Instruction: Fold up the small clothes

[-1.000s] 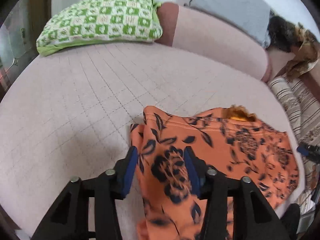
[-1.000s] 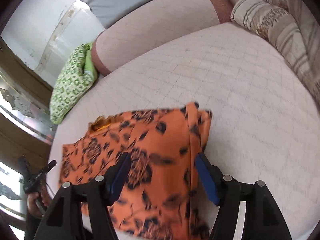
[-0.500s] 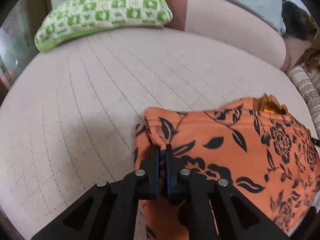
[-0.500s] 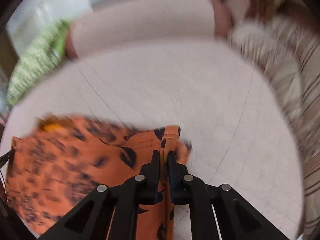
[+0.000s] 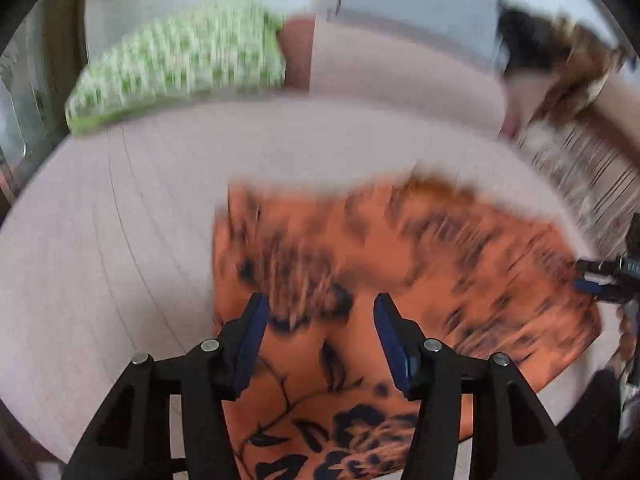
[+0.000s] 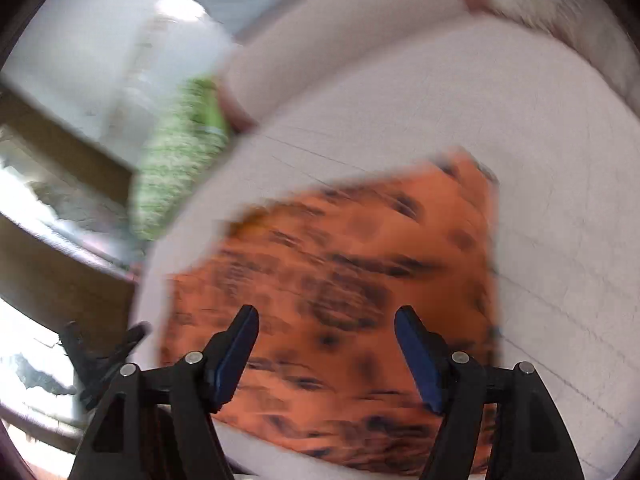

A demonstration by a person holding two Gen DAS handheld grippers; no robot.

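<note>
While the orange floral garment (image 5: 400,280) is lying flat on the bed (image 5: 100,240), left tool (image 5: 320,340) and right tool (image 6: 326,350) are hovering spread, gripping nothing, likely between folds.

The left gripper (image 5: 320,340) was a matte black frame with two angular arms, each pierced by a triangular cutout below the jaws. Blue pads (image 5: 250,344) lined the inner faces of the jaws, and four round silver screw heads sat along the arms just behind them. The right gripper (image 6: 326,356) was built alike: black arms with triangular cutouts, blue pads (image 6: 418,360) on the inner jaw faces, and four silver screw heads in a row behind the jaws. In the left wrist view the right gripper showed far to the right of the jaws as a black body with a blue and white tip.
</note>
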